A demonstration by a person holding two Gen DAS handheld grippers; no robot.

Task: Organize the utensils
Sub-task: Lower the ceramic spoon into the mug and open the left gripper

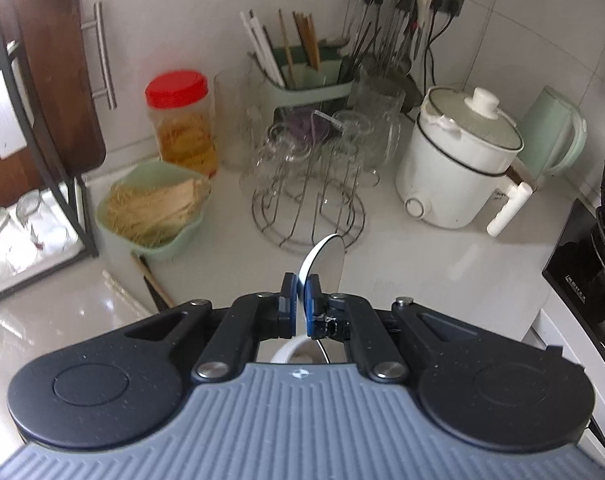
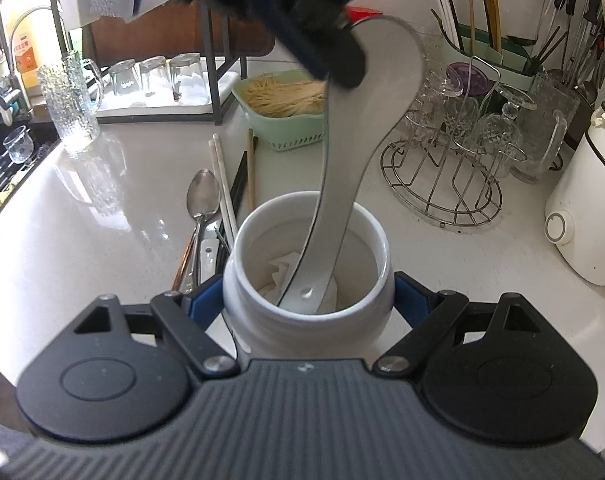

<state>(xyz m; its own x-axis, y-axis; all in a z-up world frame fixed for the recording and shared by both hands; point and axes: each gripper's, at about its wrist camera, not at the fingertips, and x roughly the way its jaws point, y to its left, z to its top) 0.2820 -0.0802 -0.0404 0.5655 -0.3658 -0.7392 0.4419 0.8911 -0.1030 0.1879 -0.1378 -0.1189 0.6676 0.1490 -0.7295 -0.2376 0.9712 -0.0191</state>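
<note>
Left gripper (image 1: 301,288) pointed steeply down over the counter (image 1: 422,256), jaws pinched tight on a white spoon (image 1: 322,256), bowl end sticking out past the pads toward the wire glass rack (image 1: 308,204). Right gripper (image 2: 308,300) also angled down, jaws set wide and clamped on both sides of a white ceramic jar (image 2: 308,276), blue pads (image 2: 408,300) against its walls.

Right wrist view showed what the left didn't: the spoon's handle end sat down inside the jar, resting on crumpled white paper (image 2: 280,270) at the bottom, shaft leaning up and out of the mouth to the left gripper overhead. It also showed the pile left on the counter just beside the jar, on its left: a metal spoon (image 2: 201,196) and several chopsticks (image 2: 224,188).

Left wrist view caught only the jar's rim beneath the jaws, plus the green basket (image 1: 154,208) and red-lidded jar (image 1: 180,120) near the counter's back edge.
</note>
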